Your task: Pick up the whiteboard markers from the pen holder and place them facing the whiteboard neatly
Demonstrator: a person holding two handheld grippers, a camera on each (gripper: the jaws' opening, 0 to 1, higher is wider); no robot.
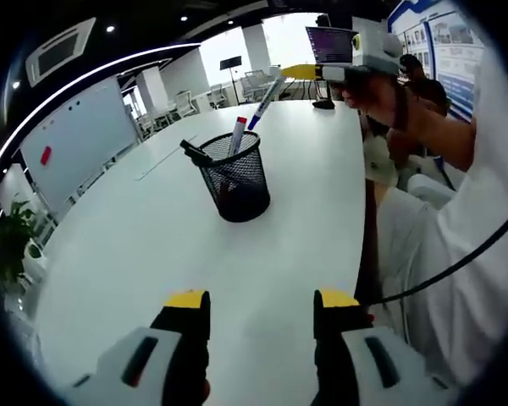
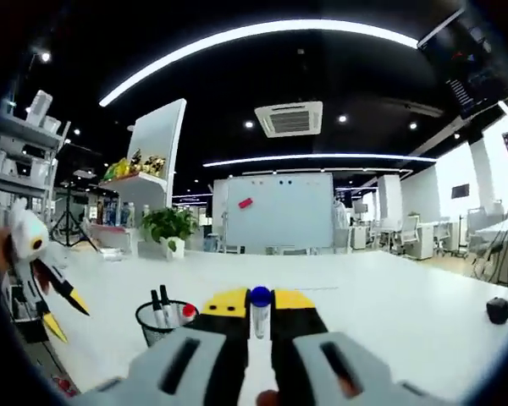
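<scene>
Gripping a blue-capped marker (image 2: 259,311) upright, cap up, the right gripper's (image 2: 259,315) jaws are clamped; left gripper's (image 1: 261,306) jaws gape.

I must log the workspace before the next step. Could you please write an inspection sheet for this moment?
Surface: white table, bare around the holder.
Job's things: black mesh pen holder upright, with a black marker and a red-capped marker in it; blue-capped marker in the right gripper; whiteboard beyond the table.
Clutter: small black object on the table.
Grippers: left gripper open, jaws apart, nothing between them; right gripper shut on the blue-capped marker.
Cables: black cable across the person's white clothing.
Surroundings: potted plant, shelves, chairs.
</scene>
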